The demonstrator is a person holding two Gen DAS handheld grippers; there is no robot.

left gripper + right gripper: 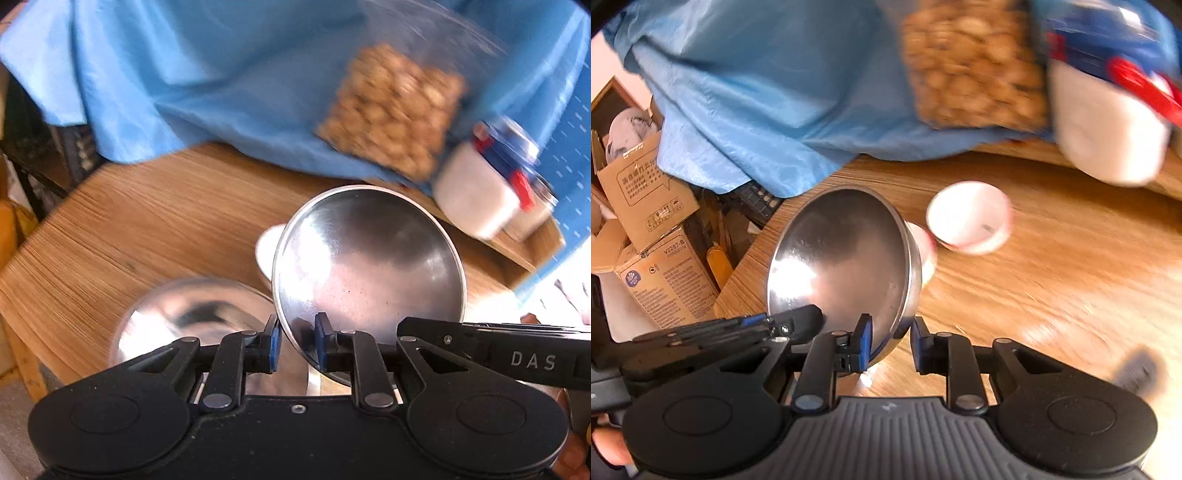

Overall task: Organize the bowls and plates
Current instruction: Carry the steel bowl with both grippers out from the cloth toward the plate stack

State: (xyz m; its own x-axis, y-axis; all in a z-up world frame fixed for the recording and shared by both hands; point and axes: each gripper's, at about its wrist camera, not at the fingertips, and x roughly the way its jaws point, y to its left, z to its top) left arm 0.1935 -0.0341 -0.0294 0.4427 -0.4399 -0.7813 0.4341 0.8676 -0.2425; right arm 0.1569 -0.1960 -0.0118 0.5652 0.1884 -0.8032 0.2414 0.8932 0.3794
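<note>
While gripped, steel bowl [846, 258], white cup [969, 218] beside

Wooden table [155, 221], light oak grain. On it: blue cloth [221, 74] draped over the far edge; clear bag of nuts [391, 110] on the cloth; white jar with blue-and-red lid [476, 192] beside the bag; white cup [969, 218]; steel bowl [192, 314] at the near edge, blurred.
</note>
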